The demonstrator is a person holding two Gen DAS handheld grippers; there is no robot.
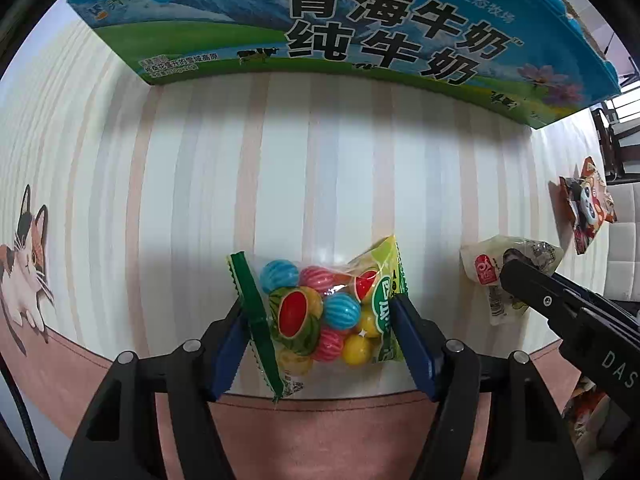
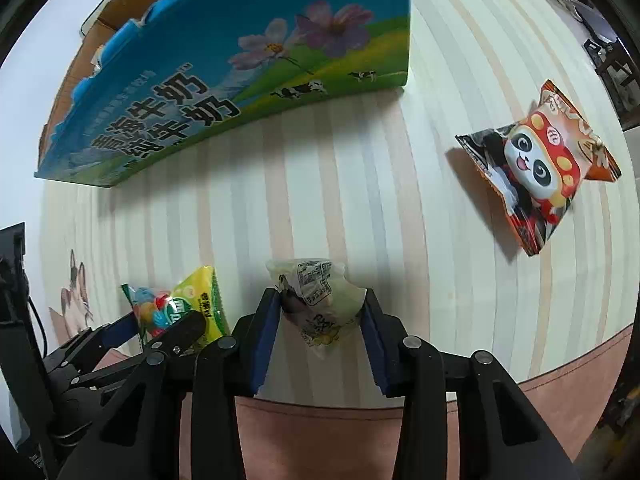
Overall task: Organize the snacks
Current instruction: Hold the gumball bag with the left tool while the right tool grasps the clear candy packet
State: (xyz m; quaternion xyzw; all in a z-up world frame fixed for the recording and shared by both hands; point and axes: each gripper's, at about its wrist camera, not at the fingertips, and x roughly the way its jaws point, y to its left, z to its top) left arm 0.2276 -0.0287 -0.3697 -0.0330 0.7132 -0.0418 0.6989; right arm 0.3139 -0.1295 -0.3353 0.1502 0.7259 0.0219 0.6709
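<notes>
Here my left claw (image 1: 320, 320) pinches a bag of striped gumballs (image 1: 320, 312) above the striped table (image 1: 320, 168). Just beside it, my right claw (image 2: 322, 312) pinches a pale snack packet (image 2: 320, 300). Beyond stands a blue milk carton (image 1: 360, 28); a panda-print packet (image 2: 540, 172) lies apart.

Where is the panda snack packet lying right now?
In the right wrist view, the panda snack packet lies on the striped tablecloth at right, apart from the milk box.
</notes>
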